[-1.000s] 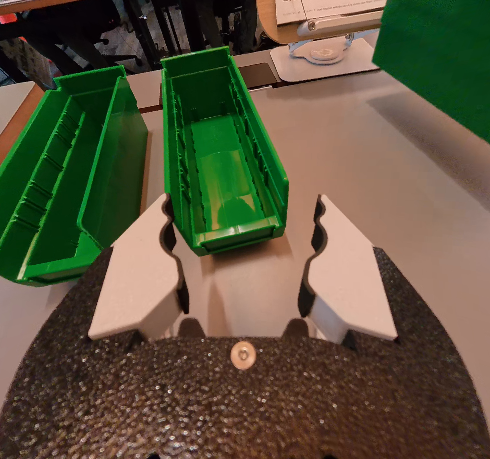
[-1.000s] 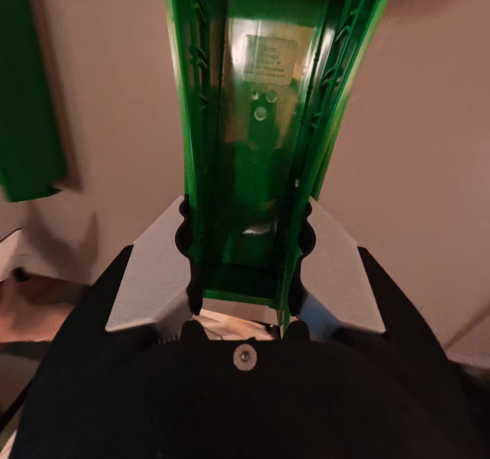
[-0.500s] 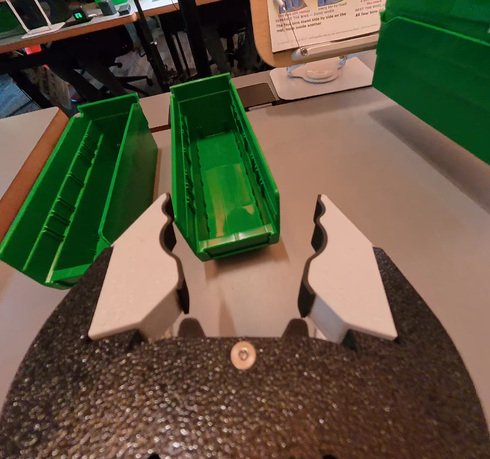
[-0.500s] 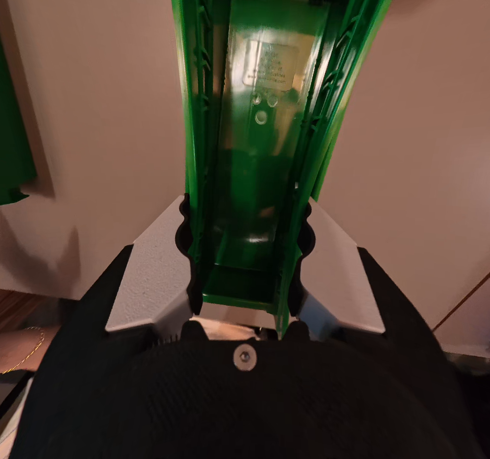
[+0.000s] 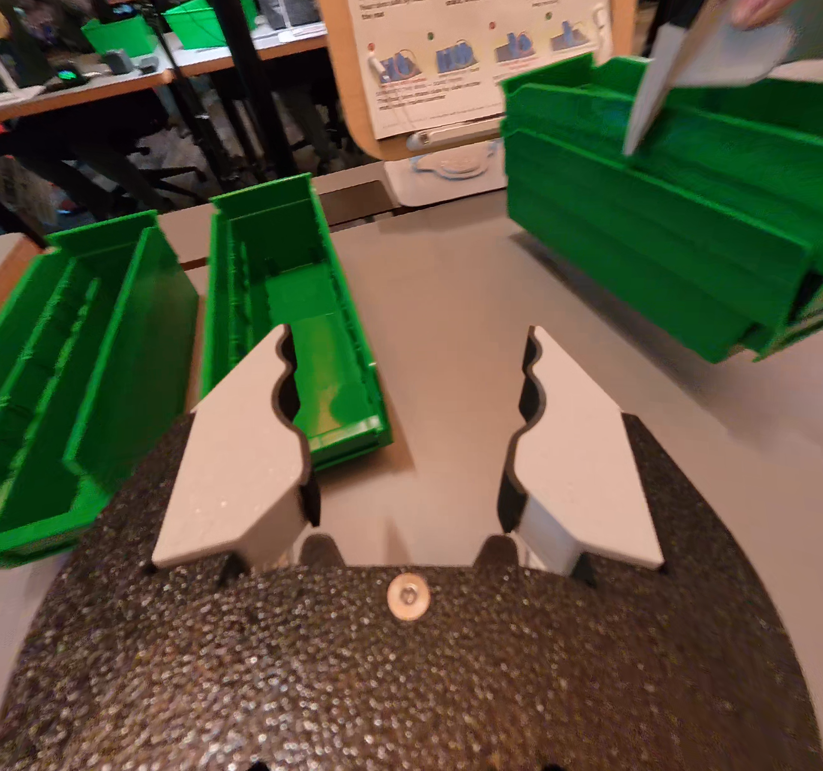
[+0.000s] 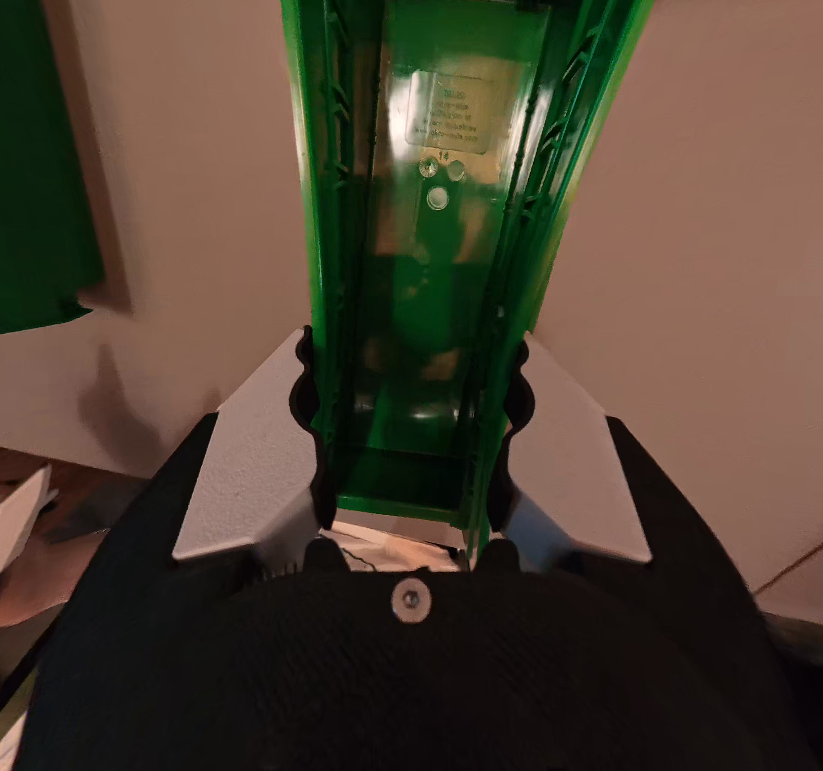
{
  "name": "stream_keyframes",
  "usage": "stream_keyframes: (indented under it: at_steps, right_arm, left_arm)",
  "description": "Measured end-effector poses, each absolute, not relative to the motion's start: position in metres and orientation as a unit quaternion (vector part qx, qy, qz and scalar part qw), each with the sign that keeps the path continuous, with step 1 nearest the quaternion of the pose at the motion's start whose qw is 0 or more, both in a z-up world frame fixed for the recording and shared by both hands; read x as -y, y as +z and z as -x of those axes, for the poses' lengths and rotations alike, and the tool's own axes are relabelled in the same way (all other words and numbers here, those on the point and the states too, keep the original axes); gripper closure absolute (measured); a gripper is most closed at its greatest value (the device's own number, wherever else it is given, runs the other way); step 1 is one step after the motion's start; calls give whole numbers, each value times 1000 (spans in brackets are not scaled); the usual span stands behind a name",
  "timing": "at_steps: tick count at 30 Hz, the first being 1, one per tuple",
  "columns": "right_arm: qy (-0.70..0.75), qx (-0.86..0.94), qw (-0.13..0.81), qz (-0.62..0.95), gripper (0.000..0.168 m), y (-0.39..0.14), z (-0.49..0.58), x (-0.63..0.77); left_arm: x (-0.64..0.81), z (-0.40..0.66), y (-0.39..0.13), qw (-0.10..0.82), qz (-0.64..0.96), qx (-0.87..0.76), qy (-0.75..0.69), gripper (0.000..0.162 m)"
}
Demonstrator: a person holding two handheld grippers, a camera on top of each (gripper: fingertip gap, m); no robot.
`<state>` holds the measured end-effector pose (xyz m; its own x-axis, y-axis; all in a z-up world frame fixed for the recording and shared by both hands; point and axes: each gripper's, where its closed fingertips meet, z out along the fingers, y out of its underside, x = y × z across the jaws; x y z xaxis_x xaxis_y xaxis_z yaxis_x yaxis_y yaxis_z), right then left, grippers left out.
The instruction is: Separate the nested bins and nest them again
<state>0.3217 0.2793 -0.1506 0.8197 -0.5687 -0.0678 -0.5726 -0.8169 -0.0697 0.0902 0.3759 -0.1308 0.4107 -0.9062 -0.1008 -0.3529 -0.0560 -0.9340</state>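
Left gripper (image 5: 409, 433) low over grey table (image 5: 467, 304), jaws apart, nothing between. Two green bins (image 5: 285, 304) side by side on table ahead-left. Right gripper (image 6: 412, 429) jaws clamped on nested bin stack (image 6: 445, 215), raised above table at right.

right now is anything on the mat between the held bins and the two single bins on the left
Nothing visible. The right tool holds the nested green bins above the grey mat, and the stretch of mat between them and the nearer single bin is bare. The open left tool hangs nearer the camera.
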Motion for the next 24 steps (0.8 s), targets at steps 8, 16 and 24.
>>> stream_keyframes:
  at_steps: [8,16,24]
  right_arm:
    - [59,-328,62,941,79,-168,-294,-289]
    - [62,-351,68,932,77,-175,-280,-287]
    - [69,-384,42,920,79,-177,-282,-278]
  left_arm:
    - [-317,-149,-135,427,649,-456,-434,77]
    - [-295,-191,-156,316,676,-418,-518,102]
    - [-277,-214,-175,288,668,-478,-493,149]
